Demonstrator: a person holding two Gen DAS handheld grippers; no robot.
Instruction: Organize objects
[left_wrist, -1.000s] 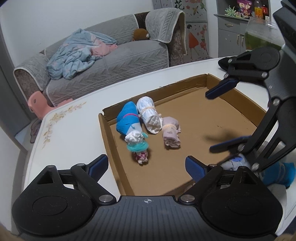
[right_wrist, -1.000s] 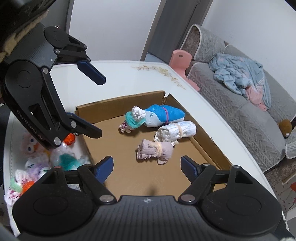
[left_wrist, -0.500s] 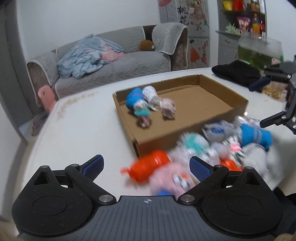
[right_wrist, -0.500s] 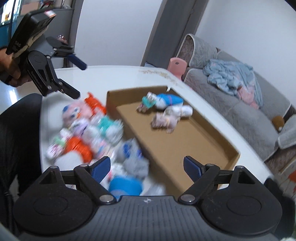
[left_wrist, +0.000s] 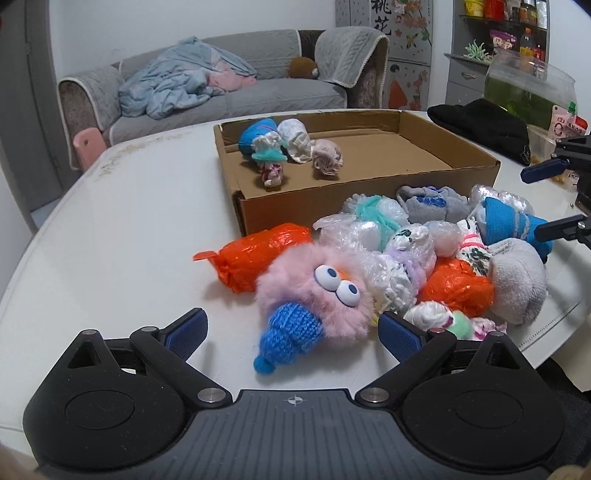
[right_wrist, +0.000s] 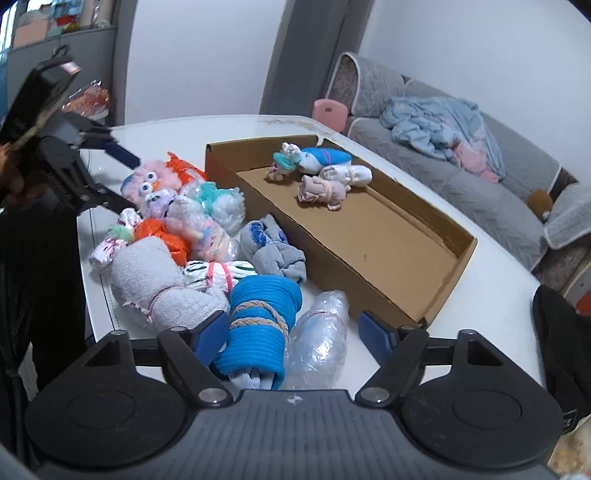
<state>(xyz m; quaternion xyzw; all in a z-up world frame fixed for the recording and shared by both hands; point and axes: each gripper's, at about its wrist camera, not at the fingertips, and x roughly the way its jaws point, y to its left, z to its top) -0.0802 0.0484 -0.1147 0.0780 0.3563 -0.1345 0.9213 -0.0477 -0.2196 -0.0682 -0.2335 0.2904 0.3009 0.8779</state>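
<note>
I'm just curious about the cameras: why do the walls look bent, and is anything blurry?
Left wrist view: sharp; the fisheye curves the white table edge and darkens the corners. Right wrist view: same bending of the cardboard box; the left gripper at the frame edge looks soft.

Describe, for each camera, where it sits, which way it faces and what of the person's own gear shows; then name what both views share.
Left wrist: rides the left tool, open before the pink plush, facing the cardboard box and the sofa; the right tool shows at right.
Right wrist: rides the right tool, open around the blue roll, facing the box from its other side; the left tool shows at left.
Shared: box, pile, sofa.
</note>
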